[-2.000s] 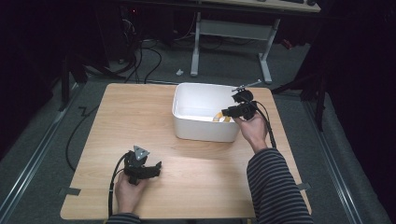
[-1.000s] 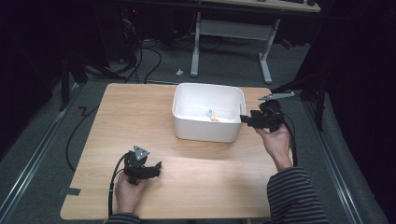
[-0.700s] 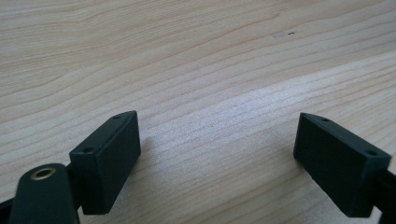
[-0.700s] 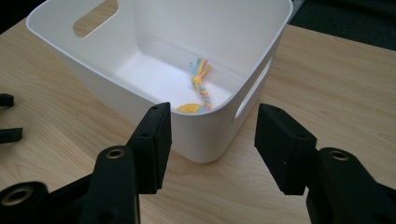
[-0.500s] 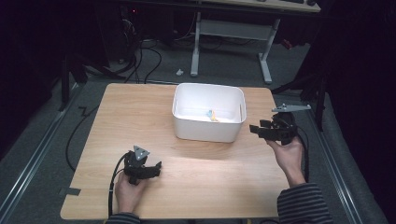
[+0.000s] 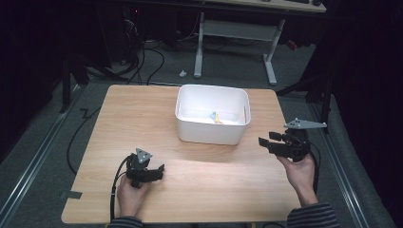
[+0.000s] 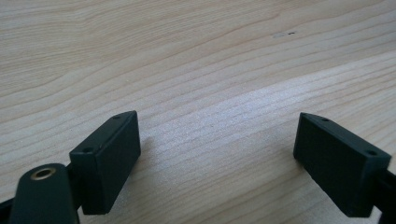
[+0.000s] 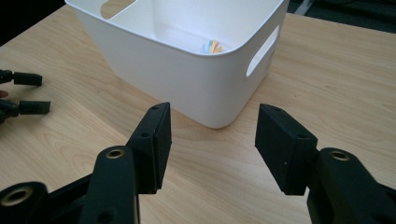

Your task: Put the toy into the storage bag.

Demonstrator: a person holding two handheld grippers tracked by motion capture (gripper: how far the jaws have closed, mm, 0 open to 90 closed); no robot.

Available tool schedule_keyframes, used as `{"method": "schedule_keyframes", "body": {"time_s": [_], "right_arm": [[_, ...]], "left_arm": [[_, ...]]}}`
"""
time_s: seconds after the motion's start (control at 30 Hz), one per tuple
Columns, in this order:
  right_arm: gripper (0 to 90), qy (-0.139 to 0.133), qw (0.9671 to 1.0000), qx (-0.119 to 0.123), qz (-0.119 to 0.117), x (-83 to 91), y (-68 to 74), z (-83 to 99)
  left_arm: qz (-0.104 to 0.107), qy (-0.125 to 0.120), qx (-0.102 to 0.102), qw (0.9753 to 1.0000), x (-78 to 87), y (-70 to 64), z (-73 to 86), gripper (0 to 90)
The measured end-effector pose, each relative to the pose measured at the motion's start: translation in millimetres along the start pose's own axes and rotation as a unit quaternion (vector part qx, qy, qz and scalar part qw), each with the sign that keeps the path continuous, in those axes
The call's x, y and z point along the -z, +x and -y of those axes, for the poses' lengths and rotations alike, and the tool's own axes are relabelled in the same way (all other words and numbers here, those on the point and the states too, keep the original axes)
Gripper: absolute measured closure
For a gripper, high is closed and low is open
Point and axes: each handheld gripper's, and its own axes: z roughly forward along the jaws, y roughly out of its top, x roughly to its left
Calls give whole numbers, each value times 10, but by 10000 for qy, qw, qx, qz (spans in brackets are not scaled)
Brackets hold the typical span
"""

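Observation:
A white plastic bin (image 6: 212, 134) with handle slots stands at the far middle of the wooden table (image 6: 142, 114). A small yellow and blue item (image 6: 215, 117) lies on its floor, also visible in the right gripper view as the small item (image 8: 212, 46). My right gripper (image 6: 264, 142) is held open and empty just right of the bin near the table's right edge, jaws pointing left at the bin (image 8: 187, 79). My left gripper (image 6: 160, 171) rests low over the near-left tabletop, open, with bare wood (image 7: 215, 93) between its jaws.
Beyond the table stand a grey desk frame (image 6: 237, 33) and cables (image 6: 147, 52) on the floor. The other gripper's jaws (image 8: 25, 93) show at the left of the right gripper view. Bare wood lies between the two grippers.
My right gripper has drawn back from above the bin to its right side and come down toward the near right edge. The small item now lies in the bin. The left gripper stayed still.

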Motion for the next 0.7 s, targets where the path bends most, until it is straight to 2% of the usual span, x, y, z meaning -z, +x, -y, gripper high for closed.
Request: {"method": "schedule_keyframes", "body": {"time_s": [0.1, 0.17, 0.57, 0.7], "right_arm": [[459, -14, 10000, -4, 27, 11, 0, 81], [440, -15, 9999, -118, -105, 20, 1, 161], [433, -84, 9999, -57, -138, -14, 65, 390], [432, -110, 9997, -113, -178, -50, 77, 455]], "left_arm": [[-1, -1, 0, 10000, 0, 0, 0, 150], [-1, -1, -1, 10000, 0, 0, 0, 150], [-1, -1, -1, 10000, 0, 0, 0, 150], [-2, -2, -1, 10000, 0, 0, 0, 150]]}}
